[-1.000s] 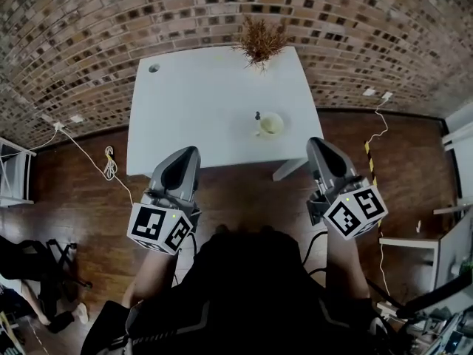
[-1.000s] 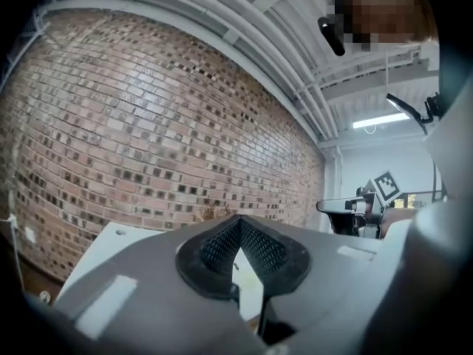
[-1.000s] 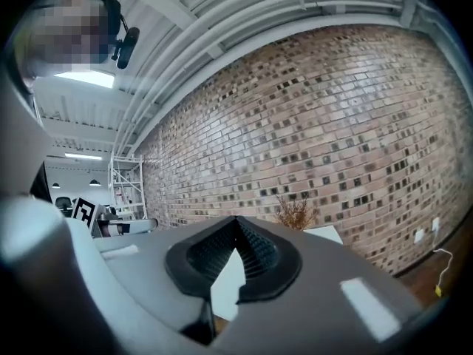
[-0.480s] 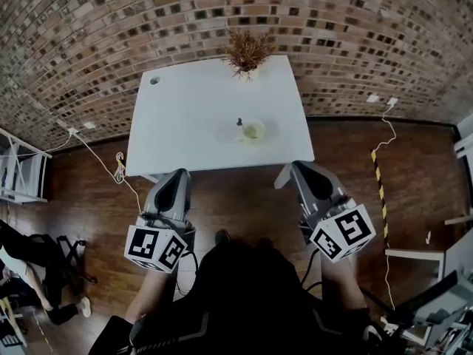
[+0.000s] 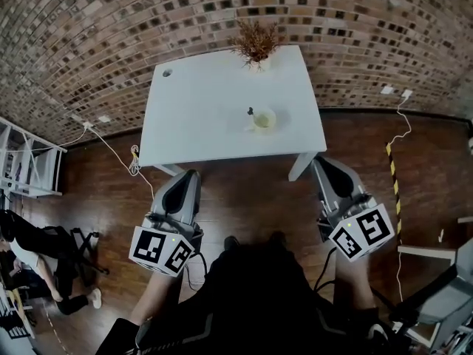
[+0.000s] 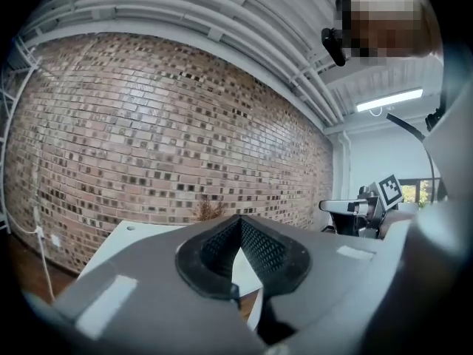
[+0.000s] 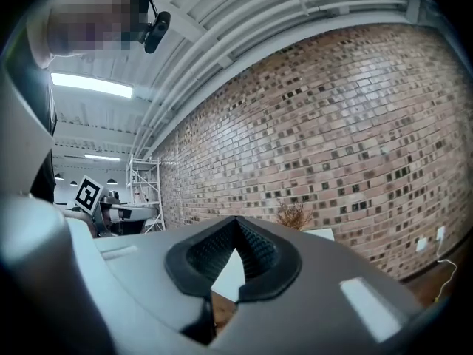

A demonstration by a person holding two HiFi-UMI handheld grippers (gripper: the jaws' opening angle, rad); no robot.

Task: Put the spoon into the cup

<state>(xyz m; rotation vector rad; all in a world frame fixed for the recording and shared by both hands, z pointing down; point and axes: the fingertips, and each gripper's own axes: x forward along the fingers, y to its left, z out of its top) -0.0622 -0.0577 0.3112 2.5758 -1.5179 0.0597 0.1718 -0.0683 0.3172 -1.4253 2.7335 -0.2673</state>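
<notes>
over the wooden floor (image 5: 244, 198), just short of the near edge of the white table (image 5: 214, 109), both tools sit side by side, pointing toward the table and roughly level. the left gripper (image 5: 188, 176) is pinched fully closed. its own view shows the two ribbed pads (image 6: 260, 248) meeting at the tip with nothing caught between them. same deal for the right gripper (image 5: 323, 163): jaws together, empty. each one has its marker cube (image 5: 162, 248) at the back end, close to the person's dark top (image 5: 251, 294).

the cup (image 5: 267, 120) is on the table's right half, about midway between the near and far edges. it's well apart from both tools and more in line with the right one. the spoon (image 5: 250, 112) shows only as a small dark bit poking up at the cup's left rim. it's too tiny to say for sure whether it's inside the cup or just touching it.

other stuff: a dried plant (image 5: 256, 41) stands at the far edge of the table against the brick wall (image 5: 111, 35). there's a round hole (image 5: 167, 72) in the table's far left corner, and cables (image 5: 111, 143) trail across the floor on the left. a white rack (image 5: 26, 161) sits further out that way.
</notes>
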